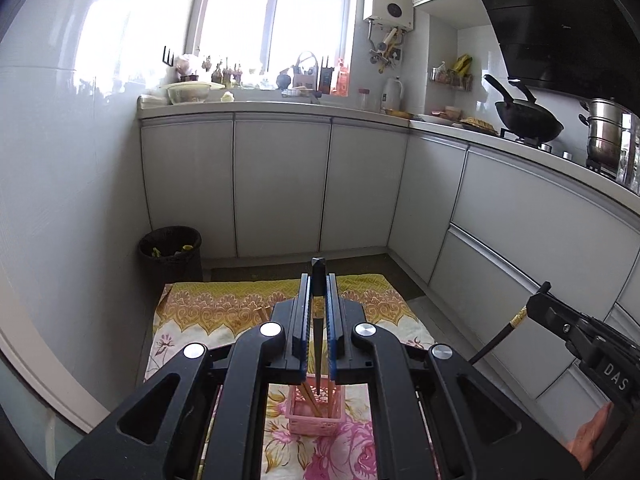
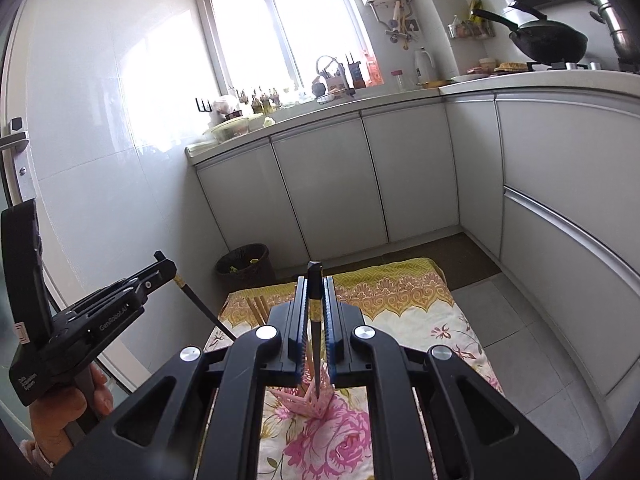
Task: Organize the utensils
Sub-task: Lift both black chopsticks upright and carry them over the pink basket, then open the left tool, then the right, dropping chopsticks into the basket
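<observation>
In the left wrist view my left gripper (image 1: 319, 280) is shut on a black chopstick (image 1: 317, 344) that hangs tip-down over a pink slotted basket (image 1: 316, 416). The basket stands on a floral cloth (image 1: 208, 312) and holds wooden chopsticks (image 1: 310, 396). My right gripper (image 2: 316, 280) is likewise shut on a second black chopstick (image 2: 316, 348) above the same pink basket (image 2: 314, 402). Each gripper shows in the other's view: the right gripper (image 1: 538, 300) with its gold-banded chopstick (image 1: 500, 338), and the left gripper (image 2: 162, 266) with its chopstick (image 2: 204, 308). Loose wooden chopsticks (image 2: 258, 306) lie on the cloth.
The cloth lies on a kitchen floor, hemmed in by white cabinets (image 1: 280, 184) behind and on the right. A black waste bin (image 1: 170, 250) stands at the cloth's far left corner. A wok (image 1: 528, 114) and a steel pot (image 1: 606, 136) sit on the counter. A hand (image 2: 68, 404) holds the left gripper.
</observation>
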